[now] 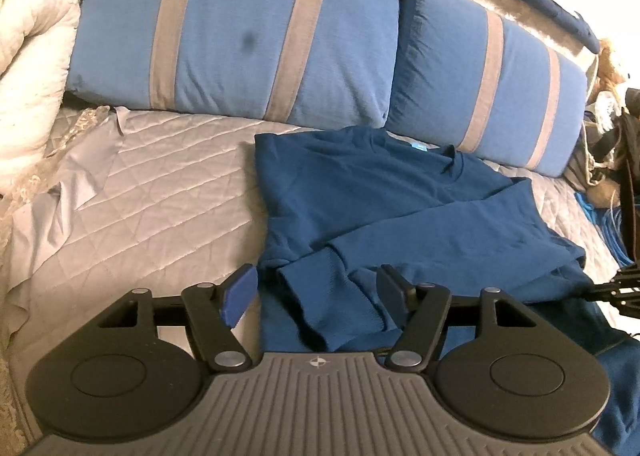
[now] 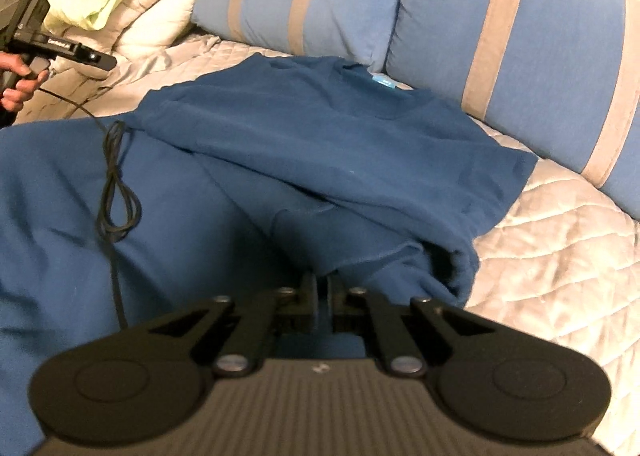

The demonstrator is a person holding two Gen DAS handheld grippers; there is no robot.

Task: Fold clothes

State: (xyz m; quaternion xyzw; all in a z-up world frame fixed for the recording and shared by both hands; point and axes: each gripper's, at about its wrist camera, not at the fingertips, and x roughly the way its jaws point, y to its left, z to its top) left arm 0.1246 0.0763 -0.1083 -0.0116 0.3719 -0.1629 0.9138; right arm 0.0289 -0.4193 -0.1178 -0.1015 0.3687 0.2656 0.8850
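Left gripper (image 1: 316, 288) is what I see first: its two fingers are spread wide, with nothing clamped, and a ribbed cuff of the sweater (image 1: 400, 212) lies on the bed between them. On my right wrist view, the right gripper (image 2: 322, 296) has its fingers pinched almost together, and a bunched fold of the sweater's lower edge is caught between them. The dark blue sweater lies face up on the grey quilted bed cover (image 1: 160, 184), its collar with a small light blue label toward the two blue pillows (image 1: 240, 32) with grey stripes, one sleeve folded across the chest. More blue cloth of the same colour fills the lower left of the right wrist view; I cannot tell whether it is part of the same garment. A thin black cable (image 2: 116, 184) loops across that cloth and runs up to the left gripper's handle, which a hand (image 2: 18, 84) holds at the far left edge. A white quilt (image 1: 32, 56) is heaped beside the pillows.
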